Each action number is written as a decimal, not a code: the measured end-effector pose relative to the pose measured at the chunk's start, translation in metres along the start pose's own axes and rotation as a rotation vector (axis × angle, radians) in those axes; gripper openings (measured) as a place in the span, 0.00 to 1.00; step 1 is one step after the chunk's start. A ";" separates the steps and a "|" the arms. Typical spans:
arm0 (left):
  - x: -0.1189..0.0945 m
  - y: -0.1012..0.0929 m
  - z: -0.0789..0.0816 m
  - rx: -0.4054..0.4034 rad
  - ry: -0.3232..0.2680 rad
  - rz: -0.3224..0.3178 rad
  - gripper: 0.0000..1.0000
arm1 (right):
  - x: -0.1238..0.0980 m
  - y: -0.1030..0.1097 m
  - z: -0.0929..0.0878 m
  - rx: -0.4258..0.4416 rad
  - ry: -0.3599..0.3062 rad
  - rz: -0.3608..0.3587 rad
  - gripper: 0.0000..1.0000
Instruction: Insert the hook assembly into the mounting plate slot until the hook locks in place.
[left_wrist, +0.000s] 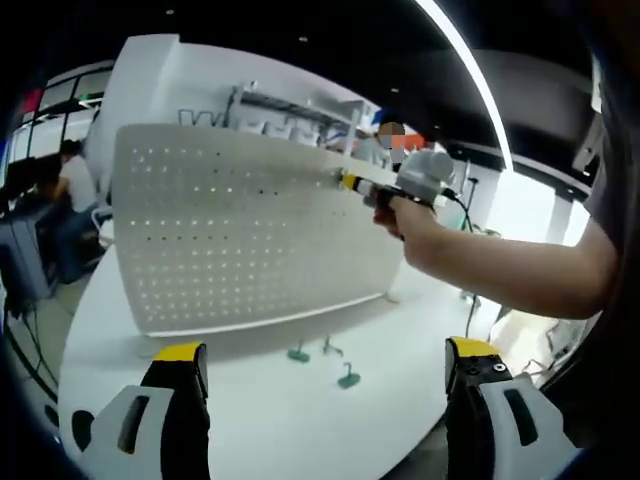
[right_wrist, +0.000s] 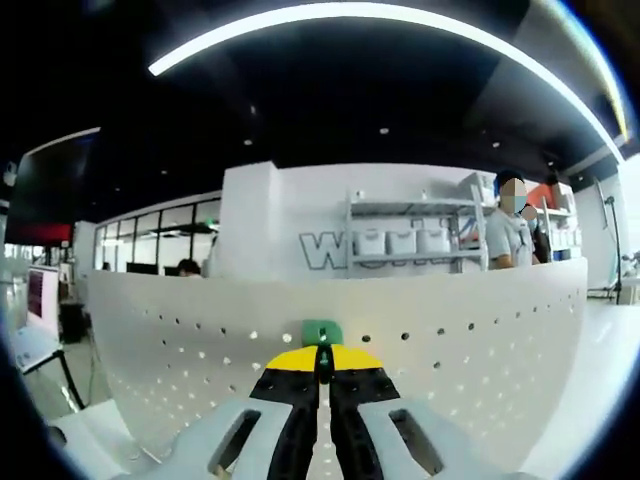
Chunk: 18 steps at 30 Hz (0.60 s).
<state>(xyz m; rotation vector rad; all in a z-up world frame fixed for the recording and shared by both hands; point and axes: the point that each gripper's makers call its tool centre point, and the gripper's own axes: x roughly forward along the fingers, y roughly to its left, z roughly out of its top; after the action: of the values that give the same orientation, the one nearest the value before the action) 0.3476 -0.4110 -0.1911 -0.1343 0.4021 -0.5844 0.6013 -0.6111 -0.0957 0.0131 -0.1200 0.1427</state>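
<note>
Pinching a green plastic hook (right_wrist: 322, 331), right tongs (right_wrist: 322, 362) at perforated white pegboard (right_wrist: 480, 350); left tongs (left_wrist: 325, 362) released.

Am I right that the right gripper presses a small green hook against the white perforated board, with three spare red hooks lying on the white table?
Not quite: the spare hooks on the white table are green, as the left gripper view shows. The right gripper does hold a small green hook at the white perforated board.
</note>
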 end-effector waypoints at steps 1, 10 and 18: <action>0.000 0.000 0.000 0.000 -0.001 -0.001 1.00 | 0.000 -0.001 -0.002 0.001 0.004 -0.004 0.00; -0.002 0.003 -0.003 -0.005 0.005 0.004 1.00 | 0.001 0.000 -0.006 0.009 0.020 -0.008 0.00; -0.001 0.002 0.001 0.000 -0.003 -0.002 1.00 | 0.000 0.002 -0.007 0.018 0.034 -0.018 0.01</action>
<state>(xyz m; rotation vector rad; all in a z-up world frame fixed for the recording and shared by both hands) 0.3484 -0.4091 -0.1906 -0.1357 0.3993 -0.5862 0.6020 -0.6094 -0.1023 0.0301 -0.0850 0.1258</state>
